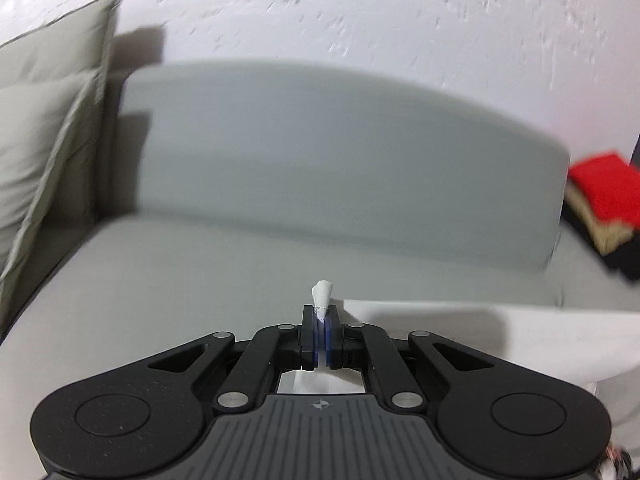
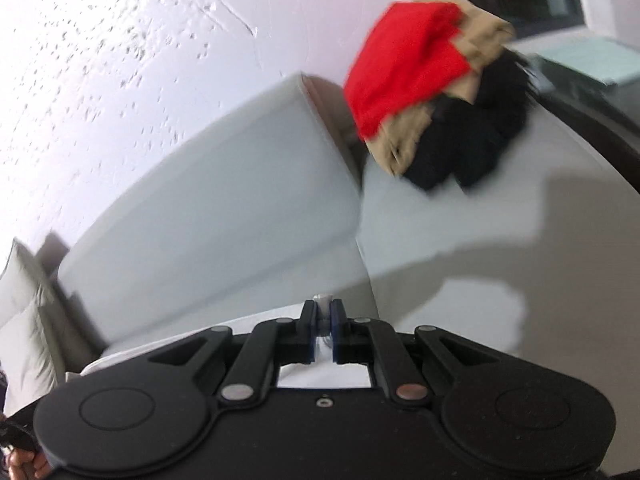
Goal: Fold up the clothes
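- Left tool [image 1: 320, 316]: clenched on a bunched corner of the white garment [image 1: 500, 336], a nub of cloth poking up past the tips.
- Right tool [image 2: 323, 312]: clenched on another pinch of the same white cloth, which shows beneath its linkage.
- The garment's top edge runs taut to the right of the left tool, above the grey sofa seat [image 1: 180, 280].
- Seat ahead of both tools lies open up to the back cushion [image 1: 340, 152].
- Pile of red, tan and black clothes [image 2: 432, 80] sits at the seat's far right end, well apart.
- Pillows [image 1: 44, 128] line the left edge.
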Demonstrator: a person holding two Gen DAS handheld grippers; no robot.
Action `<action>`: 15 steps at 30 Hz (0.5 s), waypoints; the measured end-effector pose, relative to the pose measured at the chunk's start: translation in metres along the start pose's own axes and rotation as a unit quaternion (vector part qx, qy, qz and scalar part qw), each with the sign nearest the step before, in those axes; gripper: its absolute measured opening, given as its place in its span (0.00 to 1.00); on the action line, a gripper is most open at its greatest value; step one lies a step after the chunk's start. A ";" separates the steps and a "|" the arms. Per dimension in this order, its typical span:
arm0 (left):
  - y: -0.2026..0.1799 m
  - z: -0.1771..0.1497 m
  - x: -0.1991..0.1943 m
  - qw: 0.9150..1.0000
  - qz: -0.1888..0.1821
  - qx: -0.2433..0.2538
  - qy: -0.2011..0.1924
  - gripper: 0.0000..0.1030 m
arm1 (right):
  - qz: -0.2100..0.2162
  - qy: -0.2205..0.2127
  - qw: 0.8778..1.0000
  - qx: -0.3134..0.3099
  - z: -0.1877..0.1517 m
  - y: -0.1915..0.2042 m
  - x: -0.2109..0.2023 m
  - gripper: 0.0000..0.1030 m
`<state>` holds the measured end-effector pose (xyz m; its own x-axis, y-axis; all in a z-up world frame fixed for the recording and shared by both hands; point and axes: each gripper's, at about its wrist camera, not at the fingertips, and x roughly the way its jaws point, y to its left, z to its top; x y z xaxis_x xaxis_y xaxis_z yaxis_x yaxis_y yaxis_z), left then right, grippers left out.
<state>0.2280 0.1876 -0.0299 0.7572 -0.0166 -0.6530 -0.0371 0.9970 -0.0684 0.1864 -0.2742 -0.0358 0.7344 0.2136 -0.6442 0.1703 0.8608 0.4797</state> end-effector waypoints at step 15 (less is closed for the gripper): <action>-0.018 -0.077 -0.081 0.996 0.078 0.039 -0.003 0.04 | -0.029 0.035 0.998 0.030 -0.077 -0.014 -0.032 0.06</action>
<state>0.1172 0.1652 -0.0337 0.7503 0.1389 -0.6464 -0.1034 0.9903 0.0927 0.1099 -0.2572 -0.0674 0.6741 0.1974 -0.7118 0.2530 0.8436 0.4736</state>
